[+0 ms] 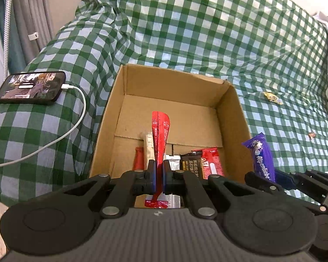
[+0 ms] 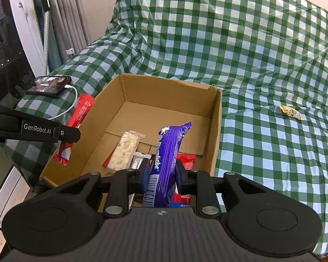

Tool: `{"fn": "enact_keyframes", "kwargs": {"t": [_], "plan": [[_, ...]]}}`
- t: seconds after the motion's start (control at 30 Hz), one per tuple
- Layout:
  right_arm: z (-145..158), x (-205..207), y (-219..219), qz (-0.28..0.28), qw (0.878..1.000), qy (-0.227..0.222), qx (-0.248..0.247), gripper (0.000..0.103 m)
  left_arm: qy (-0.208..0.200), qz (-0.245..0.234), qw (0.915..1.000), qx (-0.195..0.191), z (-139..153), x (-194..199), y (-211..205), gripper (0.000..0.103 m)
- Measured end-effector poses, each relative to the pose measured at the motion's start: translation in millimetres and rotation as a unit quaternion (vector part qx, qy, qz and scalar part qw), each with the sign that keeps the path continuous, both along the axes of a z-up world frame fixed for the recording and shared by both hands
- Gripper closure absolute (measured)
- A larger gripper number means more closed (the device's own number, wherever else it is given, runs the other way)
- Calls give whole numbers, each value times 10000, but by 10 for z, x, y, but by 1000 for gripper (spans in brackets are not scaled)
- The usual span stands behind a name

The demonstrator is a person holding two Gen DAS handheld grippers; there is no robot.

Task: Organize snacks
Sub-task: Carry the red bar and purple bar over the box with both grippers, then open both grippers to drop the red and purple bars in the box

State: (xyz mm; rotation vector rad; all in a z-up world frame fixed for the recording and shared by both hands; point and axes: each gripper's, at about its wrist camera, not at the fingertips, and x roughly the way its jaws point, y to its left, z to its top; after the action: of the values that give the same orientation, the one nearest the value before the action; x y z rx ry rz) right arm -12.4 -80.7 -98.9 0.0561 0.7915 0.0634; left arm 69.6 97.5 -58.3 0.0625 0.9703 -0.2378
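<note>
We are clamping our left gripper (image 1: 159, 175) on a thin red foil snack packet (image 1: 160, 135) and our right gripper (image 2: 161, 173) on a purple Alpenliebe candy wrapper (image 2: 167, 159), both hovering over the open brown cardboard box (image 1: 236, 109) holding other snacks.

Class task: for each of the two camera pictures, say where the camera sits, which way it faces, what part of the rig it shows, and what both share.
Left wrist: on left claw, facing forward-down at the open brown cardboard box; claw pinches a red sachet.
Right wrist: on right claw, same direction; claw grips a purple Alpenliebe candy pack.
Shared: box, green checked cloth, black smartphone.
</note>
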Motion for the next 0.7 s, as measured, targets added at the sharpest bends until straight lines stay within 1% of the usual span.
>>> {"fn": "enact_keyframes", "kwargs": {"t": [0.23, 0.5, 0.57, 0.63, 0.67, 0.7], "plan": [[-181, 301, -22, -10, 9998, 177, 7, 78, 169, 11, 9998, 74, -203, 284, -23, 97], [-388, 583, -36, -21, 9993, 383, 32, 78, 316, 9, 9993, 195, -426, 518, -62, 97], [-428, 638, -49, -45, 9991, 420, 35, 78, 325, 19, 9992, 245, -476, 568, -69, 97], [-442, 690, -66, -57, 9991, 418, 45, 77, 249, 9, 9991, 342, -521, 622, -82, 94], [-444, 722, -73, -61, 9991, 408, 52, 77, 198, 27, 9991, 369, -533, 653, -79, 82], [-441, 753, -83, -57, 9992, 380, 62, 76, 170, 28, 9991, 387, -539, 689, -76, 54]]}}
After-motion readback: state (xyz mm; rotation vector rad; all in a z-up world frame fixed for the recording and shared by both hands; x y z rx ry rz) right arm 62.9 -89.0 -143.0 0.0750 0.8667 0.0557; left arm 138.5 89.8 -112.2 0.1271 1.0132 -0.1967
